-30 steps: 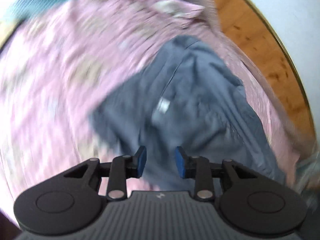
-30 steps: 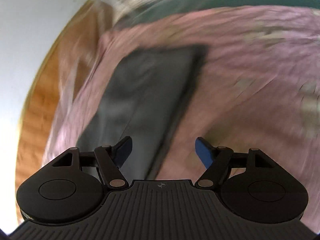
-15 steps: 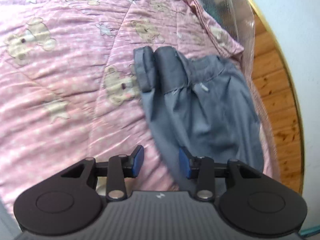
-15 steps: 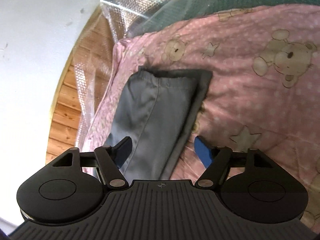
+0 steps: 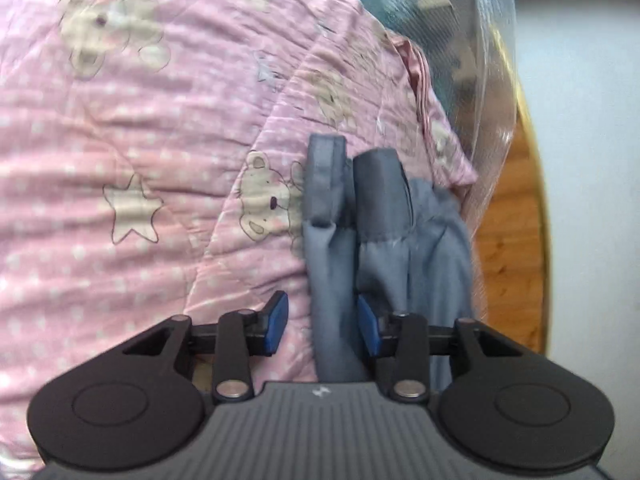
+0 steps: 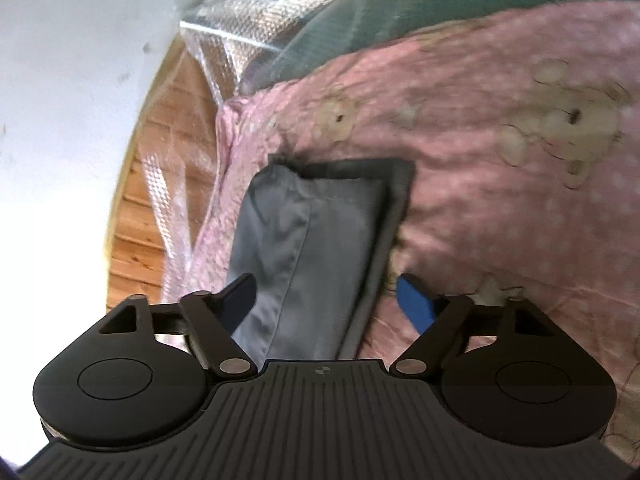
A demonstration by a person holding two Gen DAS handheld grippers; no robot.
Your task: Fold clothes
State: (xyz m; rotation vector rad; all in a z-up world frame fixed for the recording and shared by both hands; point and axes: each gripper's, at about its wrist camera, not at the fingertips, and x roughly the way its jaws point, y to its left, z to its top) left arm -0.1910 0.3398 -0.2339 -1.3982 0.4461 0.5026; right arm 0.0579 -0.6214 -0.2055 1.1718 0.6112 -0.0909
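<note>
Grey garment [image 5: 384, 240] on pink bear-print blanket [image 5: 140, 160], fold between parted left gripper [image 5: 322, 326] fingers [image 5: 276, 322]

We saw a pink quilt [image 5: 168, 152] printed with bears and stars filling the view from nine to twelve o'clock. Clear plastic sheeting [image 6: 224, 36] lay at eleven o'clock in the right view, over what looked like teal fabric [image 6: 400, 12]. Wooden flooring [image 5: 504, 248] showed at three o'clock, beside a white wall [image 6: 72, 92].

Grey folded trousers [image 5: 384, 216], waistband doubled over, flat on pink quilt [image 5: 152, 152]
</note>
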